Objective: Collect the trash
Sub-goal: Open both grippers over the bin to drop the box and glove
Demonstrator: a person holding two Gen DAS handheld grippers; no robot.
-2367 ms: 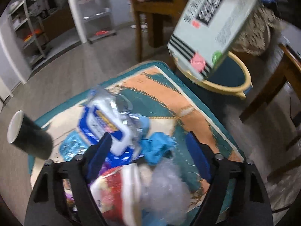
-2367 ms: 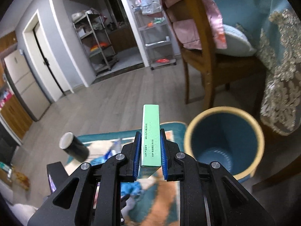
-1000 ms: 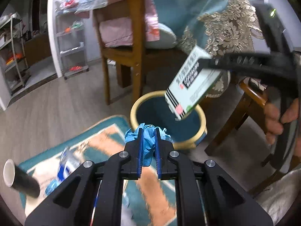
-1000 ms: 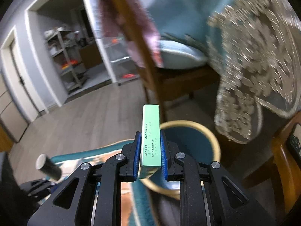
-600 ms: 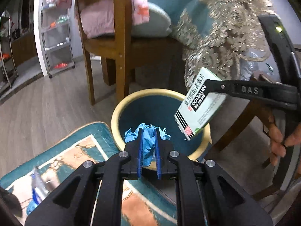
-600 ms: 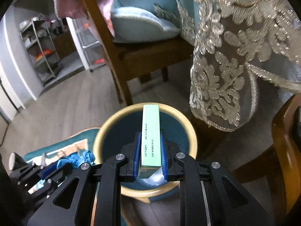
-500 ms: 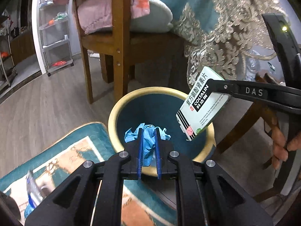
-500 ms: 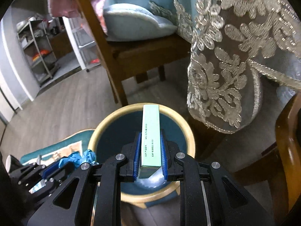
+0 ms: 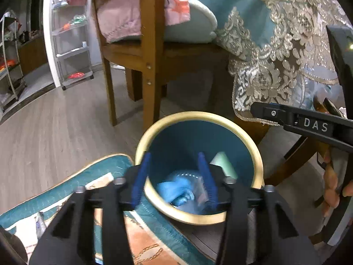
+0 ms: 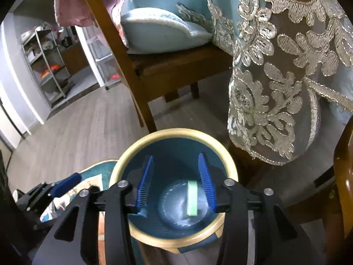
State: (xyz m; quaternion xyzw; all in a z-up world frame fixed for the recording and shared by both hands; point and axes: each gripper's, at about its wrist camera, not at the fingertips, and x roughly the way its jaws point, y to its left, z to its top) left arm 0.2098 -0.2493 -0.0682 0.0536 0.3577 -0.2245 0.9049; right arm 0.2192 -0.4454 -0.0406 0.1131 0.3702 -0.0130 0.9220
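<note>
Two pieces of trash lie inside the teal bin (image 9: 199, 116) with a yellow rim: a crumpled blue wad (image 9: 176, 191) low in the bin in the left wrist view, and a pale green box (image 10: 192, 197) near the bottom in the right wrist view. The left gripper (image 9: 173, 177) hangs over the bin's near rim, its blue-padded jaws opening with nothing pressed between them. The right gripper (image 10: 176, 181) hangs over the bin's mouth, its jaws likewise opening and empty, the box well below them. A person's fingers (image 9: 331, 187) wrap the right gripper's handle. The bin stands on grey wood flooring beside a patterned rug (image 9: 145, 240), below a wooden chair (image 9: 150, 50) and a lace-edged tablecloth (image 10: 275, 84).
</note>
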